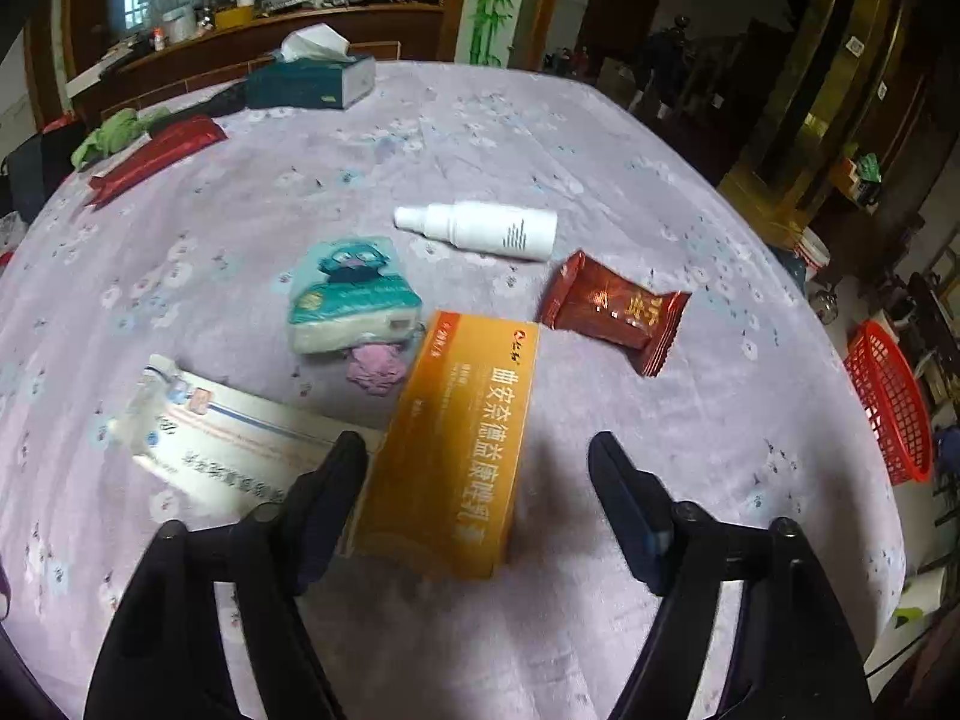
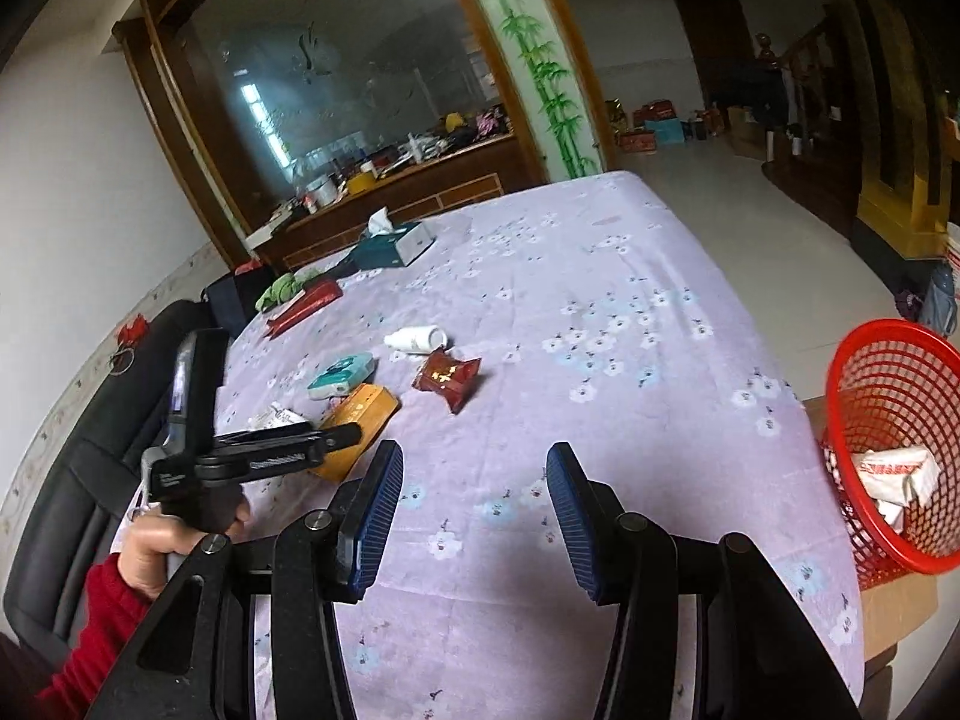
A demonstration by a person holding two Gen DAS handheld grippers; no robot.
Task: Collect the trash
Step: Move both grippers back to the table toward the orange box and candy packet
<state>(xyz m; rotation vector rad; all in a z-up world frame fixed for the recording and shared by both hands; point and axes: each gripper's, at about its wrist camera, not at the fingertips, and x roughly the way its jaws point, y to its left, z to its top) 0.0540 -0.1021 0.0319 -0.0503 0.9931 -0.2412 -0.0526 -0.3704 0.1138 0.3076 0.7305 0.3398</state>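
Left wrist view: left gripper [image 1: 478, 456] over the lilac flowered tablecloth [image 1: 690, 450], jaws spread wide and gripping nothing. Orange carton [image 1: 459, 438] lies flat between the fingers, nearer the 9 o'clock finger; whether that finger touches it, I cannot tell. Trash cluster around it: white flat packet [image 1: 222, 432] at 9 o'clock, teal tissue pack [image 1: 351, 300] at 11, crumpled pink scrap [image 1: 375, 366] just beside the carton, white plastic bottle [image 1: 480, 229] on its side at 12, glossy brown wrapper [image 1: 618, 312] at 1. Bare cloth from 3 to 6 o'clock out to the table's curved edge.

Right wrist view: right gripper [image 2: 474, 480], blue ribbed pads, jaws wide apart, empty, above open cloth well clear of the cluster at 10 o'clock. Only this view shows a hand [image 2: 162, 546] in a red sleeve holding the left tool, and the inside of the red mesh basket [image 2: 888, 378] at 3 o'clock past the table edge, white packaging inside.
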